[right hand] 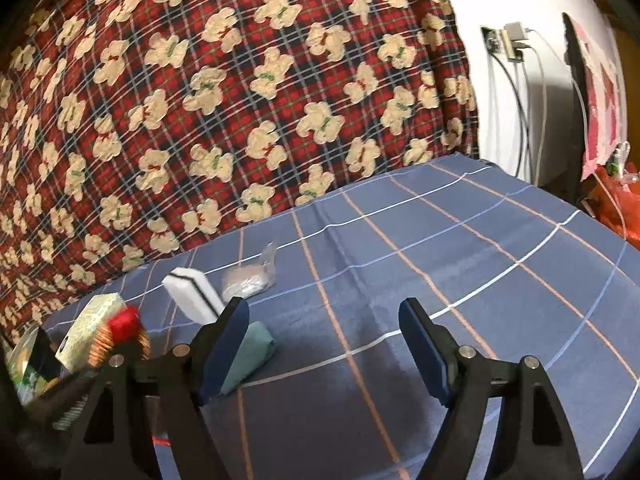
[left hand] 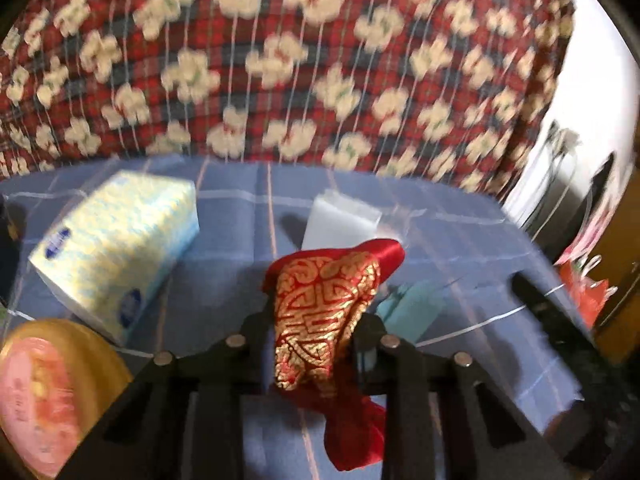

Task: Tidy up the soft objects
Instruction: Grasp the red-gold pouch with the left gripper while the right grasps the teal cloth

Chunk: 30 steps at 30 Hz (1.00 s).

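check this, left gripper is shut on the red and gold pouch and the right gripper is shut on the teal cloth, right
Only the right part is wrong. The right gripper is open and empty in the right wrist view, the teal cloth lying on the sheet. The left gripper is shut on the red and gold pouch.

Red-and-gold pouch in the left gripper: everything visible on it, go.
The red-and-gold pouch looks like satin brocade: a gold woven scroll pattern on red, with plain glossy red fabric at top and bottom. The left gripper is shut on its middle, holding it roughly upright over the blue checked sheet. Its lower end hangs crumpled below the jaws. The picture is blurred.
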### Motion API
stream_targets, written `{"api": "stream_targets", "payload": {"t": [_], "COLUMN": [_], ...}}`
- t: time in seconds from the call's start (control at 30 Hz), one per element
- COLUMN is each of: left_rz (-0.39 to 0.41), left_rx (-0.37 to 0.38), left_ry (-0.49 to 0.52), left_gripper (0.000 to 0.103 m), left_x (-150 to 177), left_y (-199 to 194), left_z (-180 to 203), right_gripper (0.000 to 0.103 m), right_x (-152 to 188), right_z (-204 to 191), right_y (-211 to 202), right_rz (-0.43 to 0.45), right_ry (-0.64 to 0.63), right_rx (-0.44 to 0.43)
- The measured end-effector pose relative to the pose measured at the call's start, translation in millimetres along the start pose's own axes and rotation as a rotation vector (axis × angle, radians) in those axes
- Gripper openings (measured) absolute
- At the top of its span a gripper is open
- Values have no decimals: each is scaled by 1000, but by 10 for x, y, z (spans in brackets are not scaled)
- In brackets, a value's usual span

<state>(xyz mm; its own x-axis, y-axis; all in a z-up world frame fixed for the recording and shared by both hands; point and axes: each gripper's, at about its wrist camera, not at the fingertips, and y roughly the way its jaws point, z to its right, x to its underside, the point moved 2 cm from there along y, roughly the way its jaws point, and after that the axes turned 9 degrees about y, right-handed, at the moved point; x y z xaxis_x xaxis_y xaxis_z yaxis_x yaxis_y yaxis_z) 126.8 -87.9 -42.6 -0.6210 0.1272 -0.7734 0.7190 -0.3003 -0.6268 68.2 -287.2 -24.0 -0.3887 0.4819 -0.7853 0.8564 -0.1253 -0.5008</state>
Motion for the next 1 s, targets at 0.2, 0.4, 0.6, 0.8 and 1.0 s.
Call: {"api": "stream_targets", "payload": {"t": [0.2,0.4,0.6,0.8,1.0], "left_rz": [181,226,256,253,242], "left_rx": [-61,-51,-52,-72,-71], "left_ry": [63,52,52,53,56], "left_gripper": [28,28,28,28,28], "left_x": [-8,8,15,12,23], "left_y": [-481,-614,-689,-701,-689], "left_z": [-47,-161,-202,-261,-266], "right_gripper": [78,66,44,16,12], "right_x": [114,231,307,304,231], "right_z": [-257,-502,-662,-671,-657], "right_y": [175,485,775,779,372], "right_rz": [-121,-274,-310,-319,-146], "right_ry": [-84,-88,-121,-152,-120], "right_rx": [-43,-12,87,75,-79]}}
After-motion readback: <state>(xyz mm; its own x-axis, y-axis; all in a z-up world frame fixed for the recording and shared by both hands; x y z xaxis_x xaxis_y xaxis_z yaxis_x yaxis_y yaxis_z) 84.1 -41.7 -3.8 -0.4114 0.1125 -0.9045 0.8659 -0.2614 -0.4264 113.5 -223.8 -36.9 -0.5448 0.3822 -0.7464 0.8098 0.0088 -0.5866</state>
